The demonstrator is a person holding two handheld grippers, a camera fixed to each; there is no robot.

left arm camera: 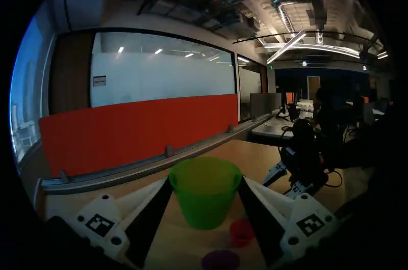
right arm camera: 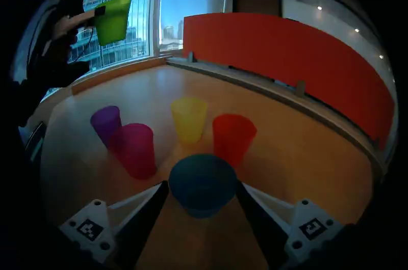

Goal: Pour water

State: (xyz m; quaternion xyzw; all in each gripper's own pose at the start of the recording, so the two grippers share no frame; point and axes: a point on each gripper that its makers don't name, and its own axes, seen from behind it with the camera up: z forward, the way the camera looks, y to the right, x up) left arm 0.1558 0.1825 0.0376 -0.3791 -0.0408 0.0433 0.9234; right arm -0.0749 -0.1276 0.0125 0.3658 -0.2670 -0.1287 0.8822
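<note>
Two cups gripped: we have the left tool [left arm camera: 205, 181] clenched on the green cup [left arm camera: 205, 201], held high over the table [right arm camera: 306, 158] — right tool [right arm camera: 202, 184] clenched on the blue cup [right arm camera: 202, 196], low, just behind the purple cup [right arm camera: 106, 123], magenta cup [right arm camera: 136, 150], yellow cup [right arm camera: 189, 118] and red cup [right arm camera: 233, 137] standing on it.

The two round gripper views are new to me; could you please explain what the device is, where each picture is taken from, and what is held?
No robot: a person holds a two-finger gripper in each hand; a fisheye camera on each looks along its fingers. In the left gripper view, the left gripper grips a green cup, raised above the table. In the right gripper view, the right gripper closes on a blue cup; beyond it a purple cup, magenta cup, yellow cup and red cup stand on the table. The green cup also shows there, high at the far left.
</note>
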